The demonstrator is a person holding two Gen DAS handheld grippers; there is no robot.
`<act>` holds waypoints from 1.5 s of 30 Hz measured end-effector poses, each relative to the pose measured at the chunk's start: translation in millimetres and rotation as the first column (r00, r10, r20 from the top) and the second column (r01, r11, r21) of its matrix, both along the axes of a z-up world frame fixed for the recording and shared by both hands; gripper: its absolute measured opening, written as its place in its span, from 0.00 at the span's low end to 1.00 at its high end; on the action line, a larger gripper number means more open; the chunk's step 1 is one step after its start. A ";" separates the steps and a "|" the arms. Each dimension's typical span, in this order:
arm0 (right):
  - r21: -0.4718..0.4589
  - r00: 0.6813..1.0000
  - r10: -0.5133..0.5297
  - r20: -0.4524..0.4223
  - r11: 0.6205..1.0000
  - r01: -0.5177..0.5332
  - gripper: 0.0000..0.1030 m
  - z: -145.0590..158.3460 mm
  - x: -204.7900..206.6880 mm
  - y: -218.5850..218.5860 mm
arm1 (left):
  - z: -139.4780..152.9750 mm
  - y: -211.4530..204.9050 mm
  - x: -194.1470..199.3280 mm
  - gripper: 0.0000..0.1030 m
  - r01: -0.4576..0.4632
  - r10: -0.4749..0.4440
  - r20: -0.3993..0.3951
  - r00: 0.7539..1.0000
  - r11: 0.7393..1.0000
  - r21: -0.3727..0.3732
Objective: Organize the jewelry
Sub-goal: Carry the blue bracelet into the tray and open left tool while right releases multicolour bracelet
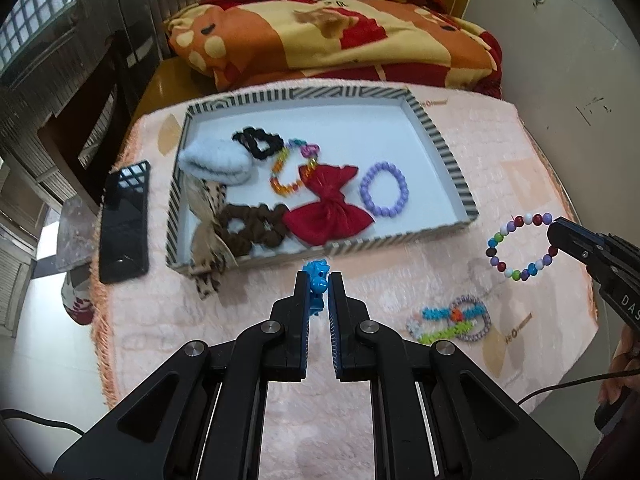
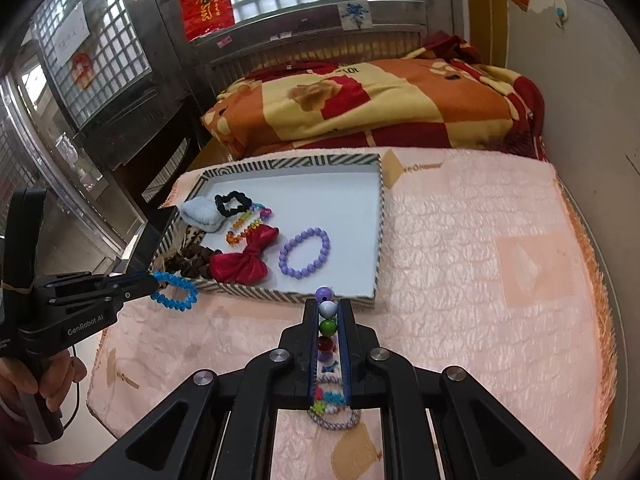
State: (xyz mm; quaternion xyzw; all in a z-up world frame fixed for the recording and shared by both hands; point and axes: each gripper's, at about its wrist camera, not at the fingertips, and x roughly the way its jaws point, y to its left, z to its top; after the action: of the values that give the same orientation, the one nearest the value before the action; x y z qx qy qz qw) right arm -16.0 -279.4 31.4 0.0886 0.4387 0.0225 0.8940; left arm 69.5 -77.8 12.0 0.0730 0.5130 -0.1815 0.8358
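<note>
Left gripper [image 1: 319, 284] jaws nearly closed, clamped on the blue bracelet [image 2: 175, 291]. In the right wrist view the bracelet hangs off the tips as an oval loop, long axis roughly level, running away from the fingers along the near wall of the striped tray [image 1: 436, 136], just outside its near-left corner.

Right gripper [image 2: 329, 312] jaws narrow, pinching the multicolor bead bracelet [image 1: 520, 246]. Left wrist view: loop hangs open above the pink mat [image 1: 500, 152], right of the tray's near-right corner, long axis tilted, upper end at the gripper tips. Right wrist view: beads line up along the finger axis, pointing at the tray's near wall.

Inside tray: purple bead bracelet [image 1: 384, 194] lies flat, right of the red bow [image 1: 330, 208]. Small hair ties [image 1: 452, 320] lie on the mat, on the near side of the tray.
</note>
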 end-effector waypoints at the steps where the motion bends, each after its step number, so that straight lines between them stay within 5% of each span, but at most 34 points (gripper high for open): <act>1: -0.004 1.000 0.004 0.001 1.000 -0.004 0.08 1.0 2.3 1.3 | 1.1 0.7 1.8 0.07 -0.003 0.003 0.004 1.000 1.000 0.002; 45: -0.036 0.994 0.100 -0.041 0.994 -0.101 0.08 -4.2 102.7 21.1 | 30.0 -17.2 120.4 0.07 -0.050 0.051 -0.019 0.999 0.999 0.003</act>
State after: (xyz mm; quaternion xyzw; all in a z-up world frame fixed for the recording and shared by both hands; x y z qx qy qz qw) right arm 86.7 -258.3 27.2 0.0500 0.4604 0.0574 0.8844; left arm 189.8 -95.0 41.9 0.0593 0.5230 -0.1604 0.8350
